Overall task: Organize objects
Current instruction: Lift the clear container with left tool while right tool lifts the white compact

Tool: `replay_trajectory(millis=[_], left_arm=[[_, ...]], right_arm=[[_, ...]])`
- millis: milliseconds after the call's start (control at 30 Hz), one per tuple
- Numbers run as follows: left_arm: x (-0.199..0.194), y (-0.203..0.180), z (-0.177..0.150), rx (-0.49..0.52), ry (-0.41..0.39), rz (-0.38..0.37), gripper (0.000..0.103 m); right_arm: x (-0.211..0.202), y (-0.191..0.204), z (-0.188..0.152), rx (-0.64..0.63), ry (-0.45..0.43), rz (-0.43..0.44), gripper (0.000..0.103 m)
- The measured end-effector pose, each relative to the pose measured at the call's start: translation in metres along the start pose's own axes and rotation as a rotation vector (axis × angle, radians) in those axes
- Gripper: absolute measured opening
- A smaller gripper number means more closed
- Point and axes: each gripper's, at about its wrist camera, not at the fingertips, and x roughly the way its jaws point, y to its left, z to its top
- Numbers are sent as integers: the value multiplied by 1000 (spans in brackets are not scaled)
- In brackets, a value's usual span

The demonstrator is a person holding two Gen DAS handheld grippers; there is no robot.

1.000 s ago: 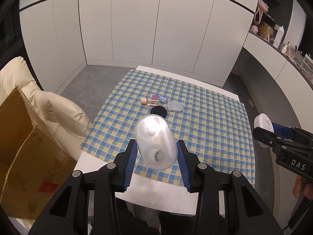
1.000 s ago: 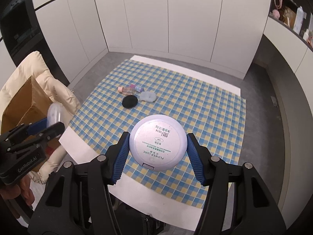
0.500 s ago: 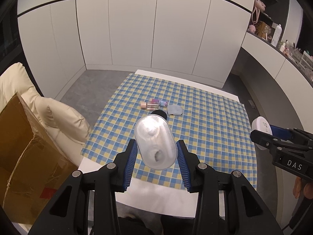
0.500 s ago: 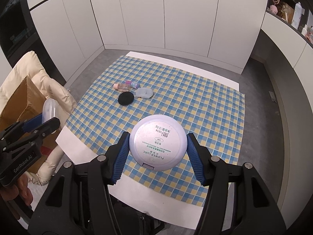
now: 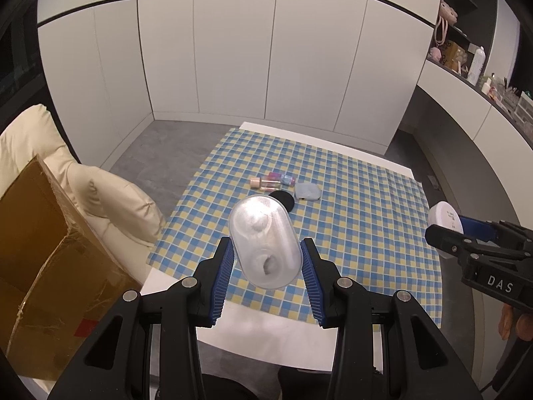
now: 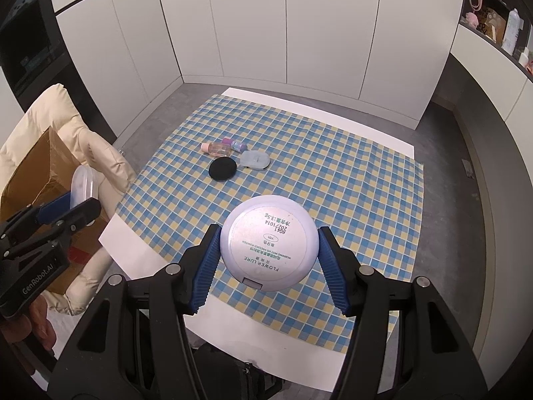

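Not much moving vs a sec ago: both hands basically staying put, view just drifting so the table w/ the checkered cloth [image 5: 349,200] is sitting a bit further off, grips unchanged. L gripper [image 5: 266,261] is clamping the clear oval case [image 5: 263,243] between its blue pads, holding it up over the near edge of the cloth. R gripper [image 6: 268,253] is clenching the round powder compact [image 6: 268,241], label side facing cam, also in the air above the near edge. Still lying on the cloth, grouped together: small bottles [image 6: 224,146], black puff [image 6: 222,168], grey-blue case [image 6: 255,159]. Cardboard box [image 5: 43,250] sitting on the cream chair to my L. Guessing I'm carrying both items off, box looking like the likely drop spot, neither placed yet
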Motion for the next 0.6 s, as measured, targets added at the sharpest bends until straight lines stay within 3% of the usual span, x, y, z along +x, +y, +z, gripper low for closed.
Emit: replay_trajectory(millis=[600], left_arm=[[-7,24,3,-42,-10,19,41]], right_arm=[[2,25,1,-48,4,16,60]])
